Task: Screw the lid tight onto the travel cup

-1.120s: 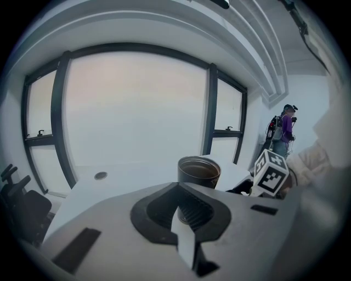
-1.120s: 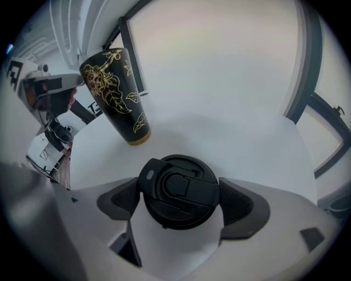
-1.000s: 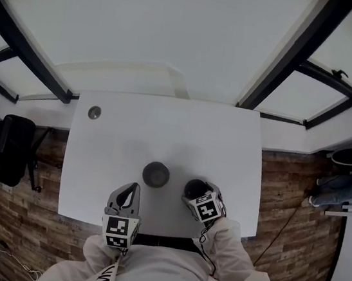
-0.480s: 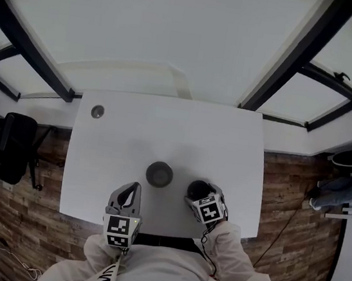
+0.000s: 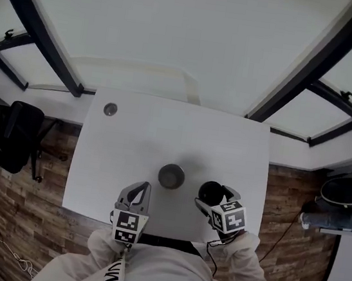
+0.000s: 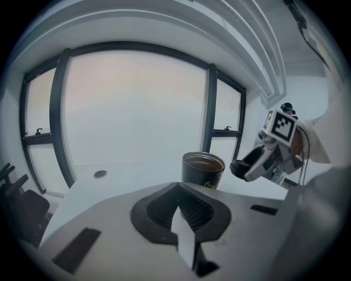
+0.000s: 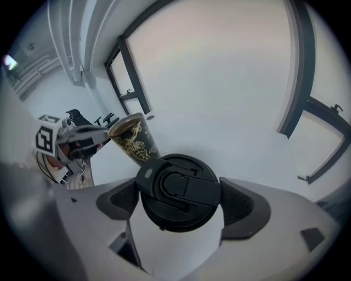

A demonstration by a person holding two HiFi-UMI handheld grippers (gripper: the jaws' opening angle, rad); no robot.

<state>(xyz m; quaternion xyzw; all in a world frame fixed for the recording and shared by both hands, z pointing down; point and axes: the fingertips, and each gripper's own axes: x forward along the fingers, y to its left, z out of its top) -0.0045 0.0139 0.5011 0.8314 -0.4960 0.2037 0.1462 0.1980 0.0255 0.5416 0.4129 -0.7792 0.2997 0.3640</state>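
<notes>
The dark travel cup (image 5: 171, 176) stands upright and uncovered near the middle of the white table (image 5: 138, 131); it shows as the cup (image 6: 203, 169) in the left gripper view and the cup (image 7: 133, 139) with gold print in the right gripper view. My right gripper (image 5: 210, 194) is shut on the round black lid (image 7: 179, 192), held above the table to the right of the cup. The lid (image 5: 211, 192) sits flat between the jaws, flip tab up. My left gripper (image 5: 135, 196) rests shut and empty near the table's front edge, left of the cup; its closed jaws (image 6: 181, 211) point toward it.
A small round grommet (image 5: 110, 109) sits in the table's far left corner. A black chair (image 5: 7, 139) stands left of the table on the wooden floor. Windows with dark frames lie beyond the far edge.
My right gripper has risen off the table with the lid in it. The head view has shifted slightly. The left gripper and the cup have stayed put.
</notes>
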